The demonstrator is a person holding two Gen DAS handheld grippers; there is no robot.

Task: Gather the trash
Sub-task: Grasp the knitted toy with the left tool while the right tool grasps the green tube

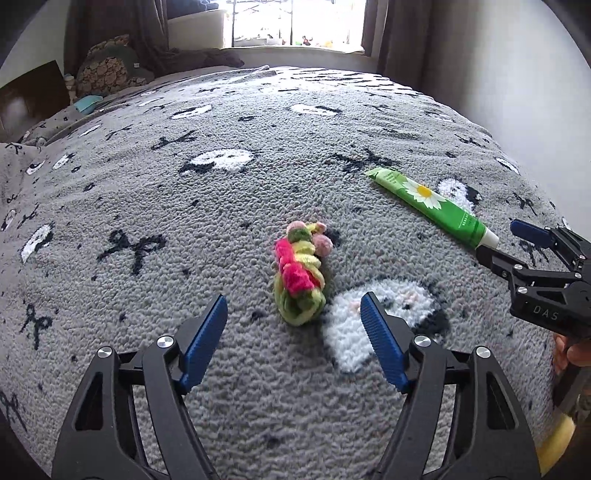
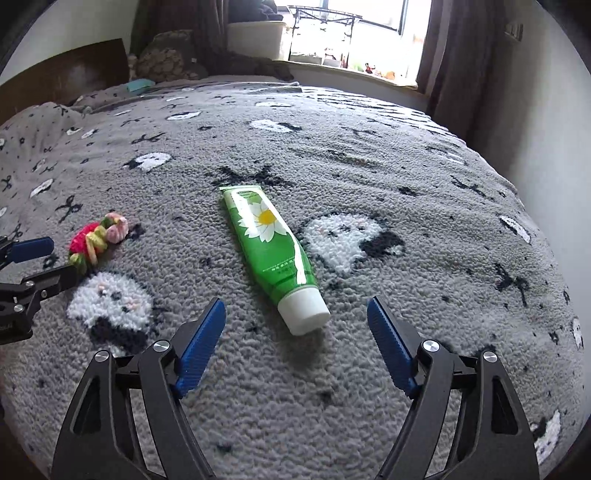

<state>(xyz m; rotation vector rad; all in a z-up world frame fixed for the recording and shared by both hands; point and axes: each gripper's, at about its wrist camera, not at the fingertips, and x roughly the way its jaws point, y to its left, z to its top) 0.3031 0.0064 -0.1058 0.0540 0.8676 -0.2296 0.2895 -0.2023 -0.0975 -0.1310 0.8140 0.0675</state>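
A pink, yellow and green yarn bundle (image 1: pixel 300 274) lies on the grey patterned blanket (image 1: pixel 147 206). My left gripper (image 1: pixel 293 306) is open, its blue fingertips just short of the bundle on either side. A green tube with a daisy and a white cap (image 2: pixel 272 251) lies on the blanket (image 2: pixel 406 184), cap toward me. My right gripper (image 2: pixel 295 314) is open, its tips flanking the cap end without touching. The tube also shows in the left wrist view (image 1: pixel 432 206), with the right gripper (image 1: pixel 506 240) at its cap. The bundle (image 2: pixel 96 240) and left gripper (image 2: pixel 48 262) show at the right wrist view's left.
The blanket covers a bed. A dark headboard (image 2: pixel 62 77) and cushions (image 2: pixel 166 59) stand at the far left. A window (image 2: pixel 354 33) with curtains (image 2: pixel 454 48) is behind the bed. A white wall (image 2: pixel 546 147) runs along the right side.
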